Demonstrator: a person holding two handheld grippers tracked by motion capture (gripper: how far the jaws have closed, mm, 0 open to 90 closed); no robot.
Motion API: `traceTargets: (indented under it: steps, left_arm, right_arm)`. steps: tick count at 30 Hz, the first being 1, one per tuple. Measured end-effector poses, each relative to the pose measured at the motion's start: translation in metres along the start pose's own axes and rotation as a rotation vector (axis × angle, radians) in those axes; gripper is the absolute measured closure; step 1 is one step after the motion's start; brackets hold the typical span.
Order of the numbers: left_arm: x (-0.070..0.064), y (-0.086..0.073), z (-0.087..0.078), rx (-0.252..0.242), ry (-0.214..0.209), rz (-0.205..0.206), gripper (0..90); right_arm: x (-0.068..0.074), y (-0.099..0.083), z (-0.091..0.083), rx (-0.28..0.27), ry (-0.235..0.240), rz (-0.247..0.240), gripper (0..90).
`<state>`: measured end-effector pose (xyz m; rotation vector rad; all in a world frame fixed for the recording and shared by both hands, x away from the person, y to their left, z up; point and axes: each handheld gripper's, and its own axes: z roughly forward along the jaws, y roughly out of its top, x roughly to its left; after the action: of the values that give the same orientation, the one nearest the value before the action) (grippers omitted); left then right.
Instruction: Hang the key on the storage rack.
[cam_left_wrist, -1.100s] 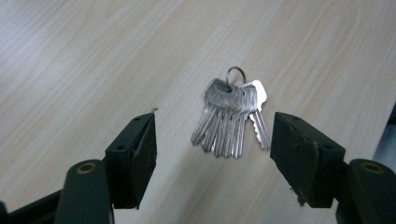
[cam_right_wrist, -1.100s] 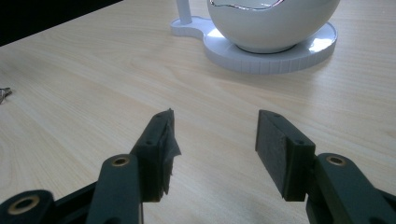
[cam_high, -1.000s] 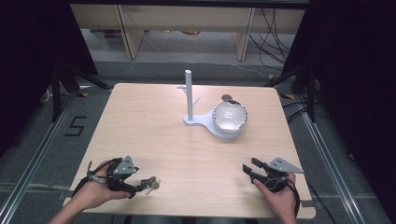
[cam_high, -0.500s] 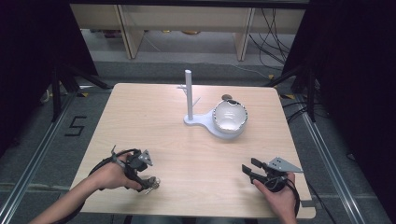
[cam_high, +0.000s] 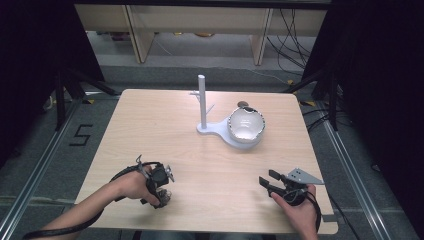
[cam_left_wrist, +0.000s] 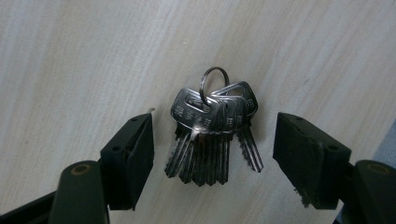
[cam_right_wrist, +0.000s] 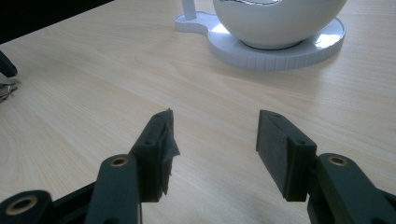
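Keys (cam_left_wrist: 210, 135): a bunch on one ring, flat on the table (cam_high: 150, 125) near its front left corner.
Left gripper (cam_left_wrist: 212, 149): jaws spread, one each side of the bunch, neither touching it; poised directly above, pointing down.
Key axis: blades run toward the gripper's base, ring at the far end; the jaws would close across the blades' width.
Right gripper (cam_right_wrist: 215, 149): jaws spread and empty, low over the front right of the table, well apart from the keys.
Nearer hand: left.
Stand (cam_high: 202, 107) and bowl (cam_high: 246, 124): far centre, well apart from both grippers.
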<state>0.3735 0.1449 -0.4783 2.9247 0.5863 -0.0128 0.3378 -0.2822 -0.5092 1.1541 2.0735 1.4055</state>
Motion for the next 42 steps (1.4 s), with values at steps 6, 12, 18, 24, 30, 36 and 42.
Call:
traceTargets:
  steps: [6,12,18,24,30,36,42]
  left_arm:
    - [-0.004,-0.001,0.005,0.020,0.032,0.012,35.4]
    - [-0.007,-0.003,0.001,0.034,0.033,0.008,52.5]
    - [-0.015,-0.005,0.000,0.042,0.059,0.038,70.0]
    - [-0.018,-0.006,0.000,0.049,0.043,0.063,80.4]
    - [-0.022,-0.007,0.000,0.044,0.067,0.100,82.5]
    - [-0.022,-0.009,-0.001,0.030,0.048,0.087,83.0]
    - [-0.019,-0.007,-0.012,0.008,0.056,0.087,83.0]
  right_arm:
    - [-0.001,-0.001,0.001,-0.018,-0.003,-0.009,47.5]
    - [0.003,-0.001,0.001,0.004,0.012,0.039,47.5]
    - [0.003,-0.001,0.001,0.010,0.030,0.043,47.5]
    - [0.003,0.000,0.001,0.023,0.026,0.036,47.5]
    - [0.005,0.000,0.000,0.035,0.018,0.059,47.5]
    - [0.001,0.000,0.001,0.014,0.010,0.003,47.6]
    - [0.003,0.000,0.001,0.026,0.015,0.034,47.6]
